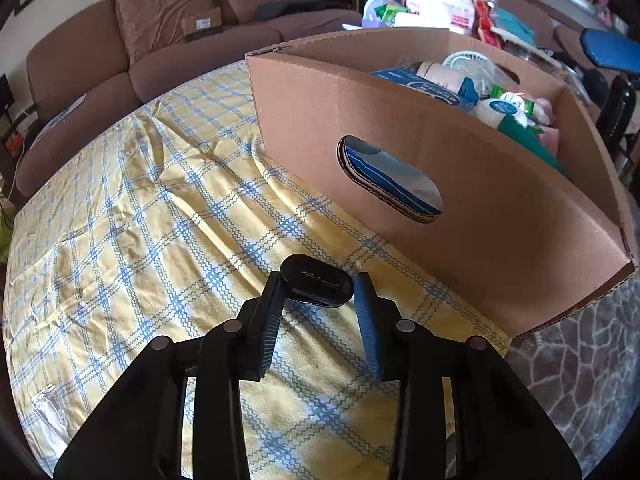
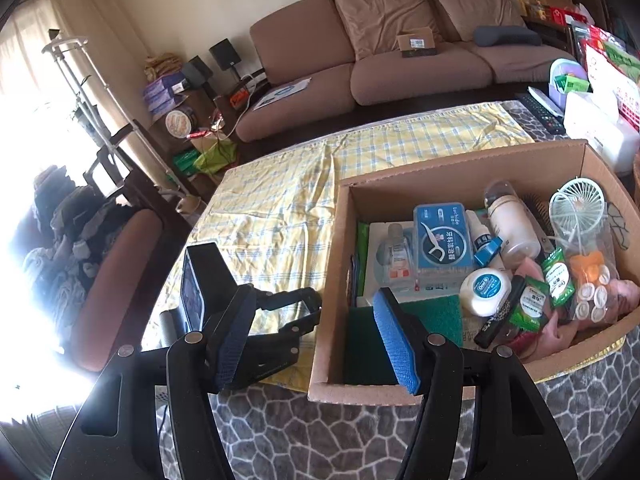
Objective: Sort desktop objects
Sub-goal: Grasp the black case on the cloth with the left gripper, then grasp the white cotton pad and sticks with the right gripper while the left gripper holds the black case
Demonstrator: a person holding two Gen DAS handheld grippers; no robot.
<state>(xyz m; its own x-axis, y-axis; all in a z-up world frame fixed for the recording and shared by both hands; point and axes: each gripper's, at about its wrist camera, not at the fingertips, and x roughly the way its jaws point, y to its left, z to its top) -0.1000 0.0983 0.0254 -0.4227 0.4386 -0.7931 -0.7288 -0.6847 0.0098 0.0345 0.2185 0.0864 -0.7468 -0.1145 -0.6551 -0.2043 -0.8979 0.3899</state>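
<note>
Down at my left gripper [image 1: 318, 284], a flat black oval plastic case [image 1: 317, 285] sits crosswise between the two tips. My black left finger [image 1: 269, 320] touches one end of it and my blue-padded right finger [image 1: 366, 312] meets the other end, so the fingers are clamped on the case. It hangs over the yellow cloth with blue checks [image 1: 140, 200] that covers the bench, just beside the near wall of the open brown cardboard box [image 1: 500, 240]. That wall has an oval handle slot [image 1: 390, 180], and blue packaging shows through it. Over the rim I see bottles, a small white fan and green packets. A brown sofa [image 1: 160, 40] stands behind the bench.

From my right gripper [image 2: 316, 312], the fingers stand well apart with nothing between them. My blue-padded finger [image 2: 396, 344] hangs over the near left corner of the box [image 2: 332, 280], above a dark green scrubbing pad [image 2: 432, 312] lying inside. My other finger [image 2: 234, 336] is outside the box, over the bench edge. Beyond it my left gripper [image 2: 308, 304] reaches toward the box's left wall; the case cannot be made out here. Inside lie a blue floss-pick box [image 2: 440, 236], a white round floss container [image 2: 485, 288], a cream bottle [image 2: 512, 224] and the fan [image 2: 578, 204].
</note>
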